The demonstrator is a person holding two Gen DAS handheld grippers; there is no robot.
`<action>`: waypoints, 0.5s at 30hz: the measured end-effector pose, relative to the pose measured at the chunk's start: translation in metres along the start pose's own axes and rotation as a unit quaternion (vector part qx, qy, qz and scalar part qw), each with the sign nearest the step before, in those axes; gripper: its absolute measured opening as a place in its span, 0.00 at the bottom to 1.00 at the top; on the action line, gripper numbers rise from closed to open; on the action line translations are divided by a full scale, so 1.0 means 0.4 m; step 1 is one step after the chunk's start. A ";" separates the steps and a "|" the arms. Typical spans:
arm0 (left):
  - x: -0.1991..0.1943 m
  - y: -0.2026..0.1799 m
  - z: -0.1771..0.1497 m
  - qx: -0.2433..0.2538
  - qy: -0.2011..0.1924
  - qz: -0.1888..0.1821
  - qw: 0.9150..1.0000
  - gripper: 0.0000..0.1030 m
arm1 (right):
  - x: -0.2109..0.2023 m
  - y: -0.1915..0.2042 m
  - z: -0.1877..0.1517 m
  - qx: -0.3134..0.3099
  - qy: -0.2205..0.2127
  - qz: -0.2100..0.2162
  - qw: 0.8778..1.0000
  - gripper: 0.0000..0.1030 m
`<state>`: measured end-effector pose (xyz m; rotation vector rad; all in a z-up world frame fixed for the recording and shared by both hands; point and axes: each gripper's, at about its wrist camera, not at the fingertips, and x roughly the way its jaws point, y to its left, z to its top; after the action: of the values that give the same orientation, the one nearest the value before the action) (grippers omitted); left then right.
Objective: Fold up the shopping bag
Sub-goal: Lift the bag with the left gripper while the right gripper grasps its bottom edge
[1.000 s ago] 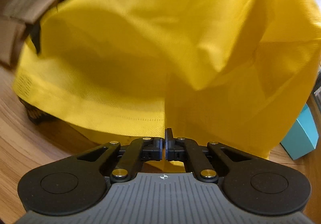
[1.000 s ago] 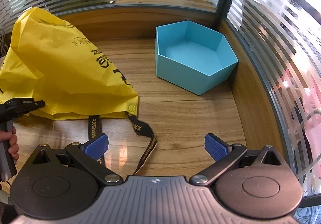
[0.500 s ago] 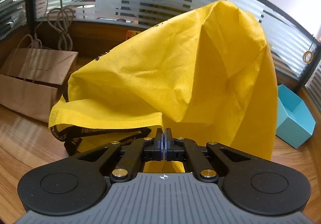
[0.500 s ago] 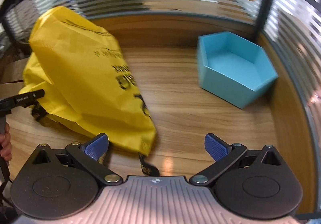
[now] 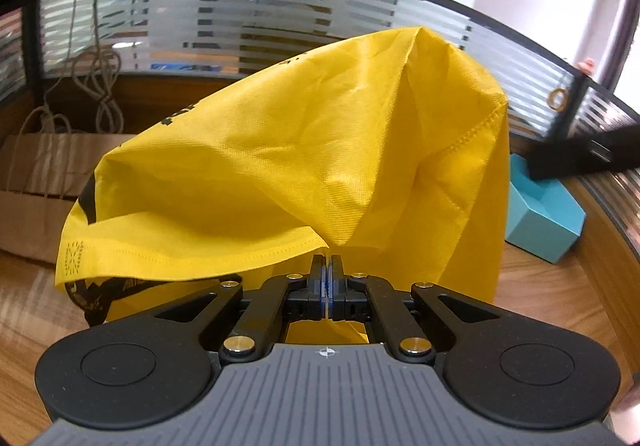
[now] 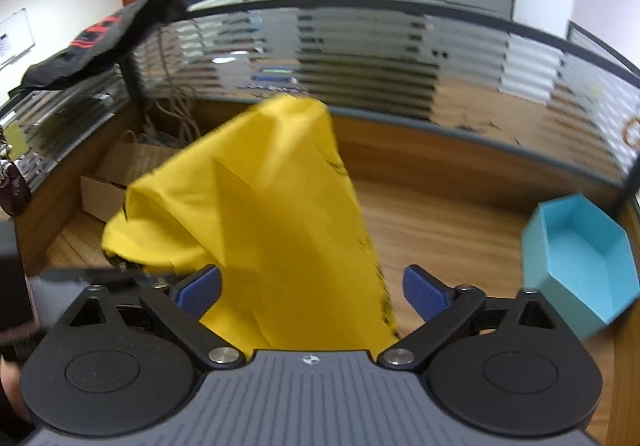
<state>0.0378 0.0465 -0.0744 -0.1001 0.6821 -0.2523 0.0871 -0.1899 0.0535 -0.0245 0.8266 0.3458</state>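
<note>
The yellow shopping bag [image 5: 320, 166] hangs bunched above the wooden desk [image 5: 552, 286], its black strap [image 5: 92, 298] drooping at the lower left. My left gripper [image 5: 327, 274] is shut on the bag's stitched hem and holds it up. In the right wrist view the bag [image 6: 280, 226] fills the middle, blurred. My right gripper [image 6: 312, 288] has the bag's lower part between its blue pads [image 6: 200, 286]. Its jaws are closing but still wide, and the right pad stands clear of the cloth. The bag's bottom is hidden behind the grippers.
A teal hexagonal box [image 6: 580, 262] sits on the desk at the right, also in the left wrist view [image 5: 548, 214]. Brown paper bags [image 5: 36, 182] lean at the back left. A striped glass partition [image 6: 360, 58] rings the desk, with black cloth [image 6: 108, 34] draped over it.
My right gripper swung left from the bare desk onto the bag, which now lies between its jaws. My left gripper rose with the hem, and the bag stands taller.
</note>
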 end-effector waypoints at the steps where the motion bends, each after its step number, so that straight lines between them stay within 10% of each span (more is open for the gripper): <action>1: 0.000 0.003 0.001 0.004 -0.002 -0.004 1.000 0.01 | 0.013 0.007 0.012 -0.001 0.000 -0.002 1.000 0.88; 9: -0.010 0.036 0.014 0.017 -0.012 -0.020 1.000 0.01 | 0.095 0.015 0.090 0.024 0.005 -0.029 0.999 0.28; 15: -0.019 0.073 0.043 0.028 -0.026 -0.009 0.999 0.01 | 0.117 -0.084 0.100 0.086 0.011 -0.049 0.995 0.09</action>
<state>0.0488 0.0766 -0.0617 -0.0584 0.6227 -0.2854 0.1557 -0.2018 0.0432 0.0911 0.8720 0.1810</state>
